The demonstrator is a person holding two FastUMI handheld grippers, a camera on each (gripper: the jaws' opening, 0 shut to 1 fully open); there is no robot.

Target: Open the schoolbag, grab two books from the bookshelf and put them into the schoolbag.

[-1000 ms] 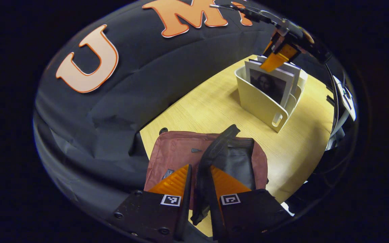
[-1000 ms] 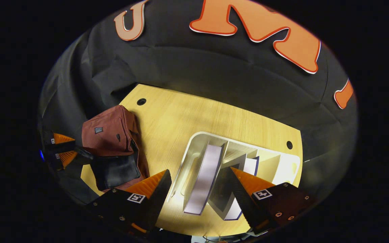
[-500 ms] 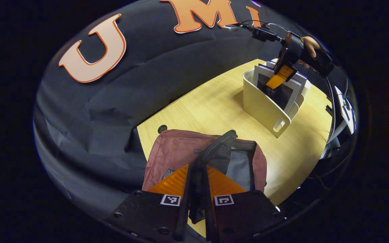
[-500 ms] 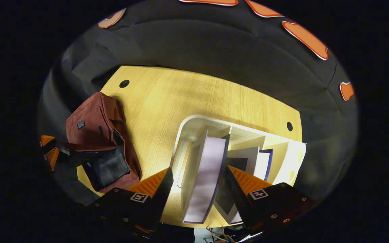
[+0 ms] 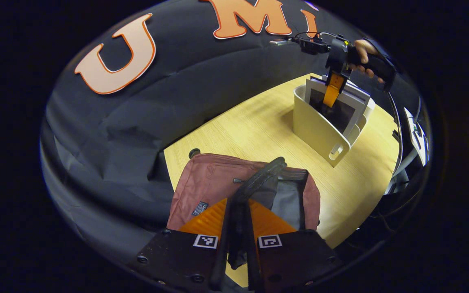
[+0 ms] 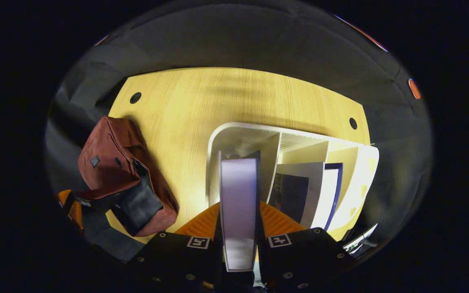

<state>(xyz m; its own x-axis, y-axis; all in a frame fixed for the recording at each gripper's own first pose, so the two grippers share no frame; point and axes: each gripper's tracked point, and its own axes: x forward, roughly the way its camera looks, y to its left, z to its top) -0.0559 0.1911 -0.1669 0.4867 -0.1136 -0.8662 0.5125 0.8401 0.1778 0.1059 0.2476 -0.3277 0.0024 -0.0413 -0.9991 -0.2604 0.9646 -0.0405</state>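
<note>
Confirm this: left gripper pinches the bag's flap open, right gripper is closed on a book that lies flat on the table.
Not quite. The book stands upright in the rack, not flat on the table; the right gripper view shows the right gripper closed on it. The left gripper does pinch the bag's flap.

The left gripper view sits low at the schoolbag [image 5: 214,183], facing the far bookshelf [image 5: 320,130]. The right gripper view looks steeply down, close over that bookshelf [image 6: 234,134]. Both share the table [image 6: 202,101] (and bag).

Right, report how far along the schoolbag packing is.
Done: the schoolbag is open, its flap pinched by the left tool. In hand: the right tool grips the first book, standing in the bookshelf. Left: bagging both books.
</note>
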